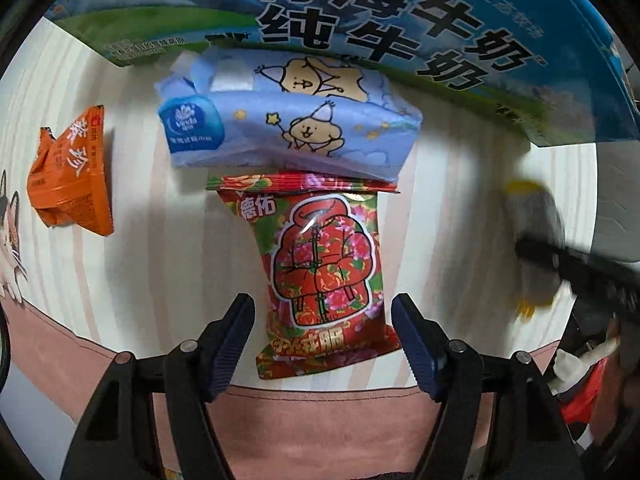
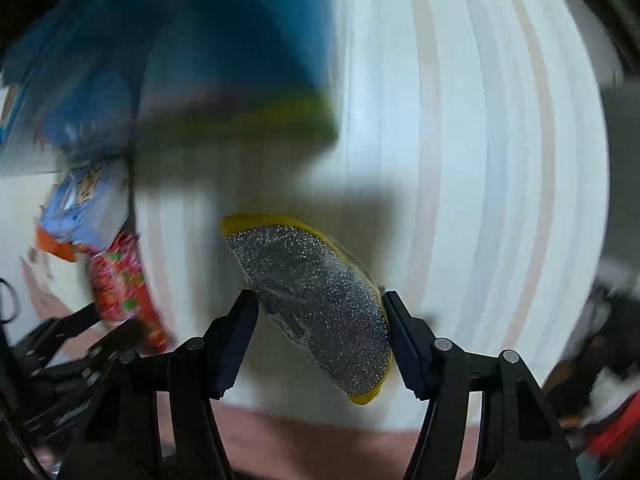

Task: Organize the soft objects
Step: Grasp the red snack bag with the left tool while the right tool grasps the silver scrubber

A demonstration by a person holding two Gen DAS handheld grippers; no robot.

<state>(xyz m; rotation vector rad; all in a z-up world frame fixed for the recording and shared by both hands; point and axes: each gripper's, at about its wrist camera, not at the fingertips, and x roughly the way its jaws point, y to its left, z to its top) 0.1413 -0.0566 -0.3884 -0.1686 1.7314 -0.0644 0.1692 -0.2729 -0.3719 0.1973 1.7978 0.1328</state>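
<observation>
Soft packets are seen laid out on a striped tabletop (image 1: 100, 280). A red floral wet-wipe packet (image 1: 324, 276) is found lying flat at the centre of the left wrist view, its far end tucked just under a blue cartoon-printed tissue pack (image 1: 288, 120), which in turn is set against the side of a blue milk carton box (image 1: 400, 20). An orange snack packet (image 1: 70, 176) is seen well apart to the left, near a printed cat on the tabletop covering. The left gripper (image 1: 323, 344) is held over the near end of the red packet with its fingers (image 1: 232, 344) spread on either side of it; contact with the packet is not shown.

A grey glittery scouring sponge with a yellow backing (image 2: 316, 312) is seen in the right wrist view, tilted between the fingers (image 2: 240, 344) of the right gripper (image 2: 320, 340). Both fingertips are placed against its edges, so it is pinched. Heavy motion blur is shown over the surroundings there; the box, the tissue pack and the red packet are made out only as smears at the left. In the left wrist view the sponge and the right gripper are seen blurred at the right edge.
</observation>
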